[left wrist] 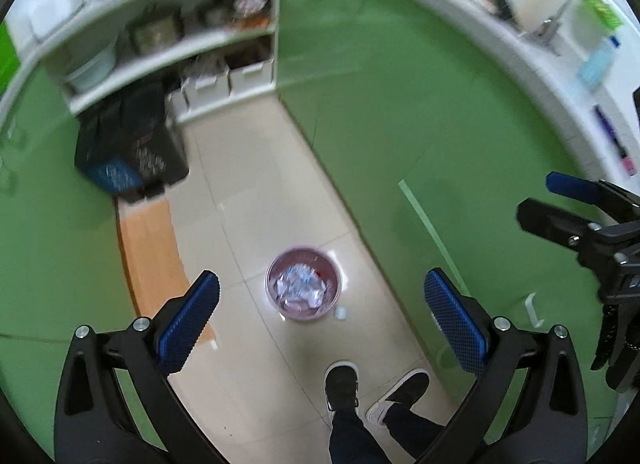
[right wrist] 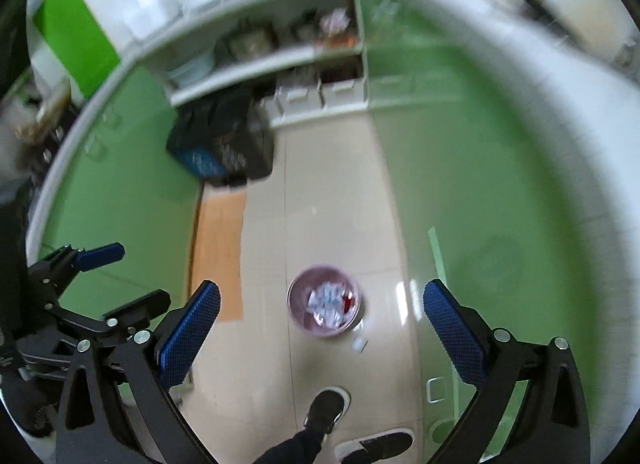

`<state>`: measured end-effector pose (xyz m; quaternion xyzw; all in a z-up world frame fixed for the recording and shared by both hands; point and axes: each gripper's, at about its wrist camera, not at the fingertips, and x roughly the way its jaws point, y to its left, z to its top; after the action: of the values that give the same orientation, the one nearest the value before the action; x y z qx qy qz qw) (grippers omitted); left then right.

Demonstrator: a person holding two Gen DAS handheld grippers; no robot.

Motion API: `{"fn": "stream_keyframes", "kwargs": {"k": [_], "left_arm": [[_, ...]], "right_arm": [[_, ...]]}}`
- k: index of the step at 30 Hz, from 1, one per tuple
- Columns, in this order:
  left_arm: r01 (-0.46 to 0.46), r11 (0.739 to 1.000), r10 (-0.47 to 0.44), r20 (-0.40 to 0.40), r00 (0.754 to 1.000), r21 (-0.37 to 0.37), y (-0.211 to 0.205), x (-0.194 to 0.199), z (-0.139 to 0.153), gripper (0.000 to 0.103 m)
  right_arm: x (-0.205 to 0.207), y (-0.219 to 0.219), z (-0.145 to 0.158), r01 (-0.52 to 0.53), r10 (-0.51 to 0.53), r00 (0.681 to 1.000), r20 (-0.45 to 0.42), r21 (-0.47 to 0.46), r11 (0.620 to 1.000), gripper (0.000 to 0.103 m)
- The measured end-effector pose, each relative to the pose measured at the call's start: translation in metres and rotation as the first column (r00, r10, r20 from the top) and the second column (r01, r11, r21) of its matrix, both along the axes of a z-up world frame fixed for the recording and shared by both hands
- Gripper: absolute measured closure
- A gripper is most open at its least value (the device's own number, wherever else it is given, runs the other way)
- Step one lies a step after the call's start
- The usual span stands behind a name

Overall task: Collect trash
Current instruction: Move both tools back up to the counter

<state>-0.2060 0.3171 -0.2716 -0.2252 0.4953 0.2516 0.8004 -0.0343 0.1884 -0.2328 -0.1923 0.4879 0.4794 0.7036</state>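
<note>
- small white scrap point(left wrist: 340, 312) lies on the pale floor tiles just beside the pink wastebasket point(left wrist: 303, 289), on the side toward the green cabinet fronts; the right wrist view shows the same scrap point(right wrist: 359, 343) apart from the basket's foot, not touching it as far as i can tell; it is blurred and too small to name more closely
- judged by its look it is a light bit of paper or plastic, likely soft and easily crushed; it should weigh next to nothing and may skid on the glossy tile, so a pinch from above across its narrow side, pads closing low against the floor, seems the safest hold
- the wastebasket is already holding crumpled white paper point(left wrist: 301, 284) and something red point(right wrist: 347, 299); a thin-walled plastic bin, probably light enough to tip if knocked
- left gripper point(left wrist: 320, 318) hangs high over the floor, its blue pads spread wide apart with nothing between them; the basket shows in the gap
- right gripper point(right wrist: 322, 328) likewise stands wide open and empty, well above the scrap
- the person's dark shoes point(left wrist: 341, 384) stand near, behind the basket from the cameras' side
- further out: a wooden board point(left wrist: 150, 256) along the left cabinets, a dark crate point(left wrist: 132, 152), open shelves point(left wrist: 192, 48) with white boxes
</note>
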Motion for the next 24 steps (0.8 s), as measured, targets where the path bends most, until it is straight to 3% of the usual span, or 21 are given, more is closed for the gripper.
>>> {"fn": "stream_keyframes", "kwargs": {"k": [5,11,15,24], "left_arm": [[0.070,0.997,-0.071,0.039,0.997,0.023,-0.021,0.029,0.064,0.003],[0.197,0.979,-0.202,0.096,0.975,0.057,-0.063,0.074,0.118,0.003],[0.292,0.953,-0.300,0.119,0.947,0.075,-0.093,0.111,0.141,0.003],[0.484,0.869,-0.495,0.148,0.856,0.104,-0.165,0.220,0.163,0.003]], "right_arm": [[0.024,-0.045,0.065,0.090,-0.093,0.995,0.042,0.059,0.994,0.006],[0.058,-0.113,0.109,0.239,-0.247,0.966,0.078,0.099,0.966,0.006],[0.088,-0.174,0.124,0.351,-0.362,0.928,0.093,0.113,0.929,0.006],[0.141,-0.284,0.141,0.542,-0.555,0.823,0.122,0.123,0.831,0.006]]}}
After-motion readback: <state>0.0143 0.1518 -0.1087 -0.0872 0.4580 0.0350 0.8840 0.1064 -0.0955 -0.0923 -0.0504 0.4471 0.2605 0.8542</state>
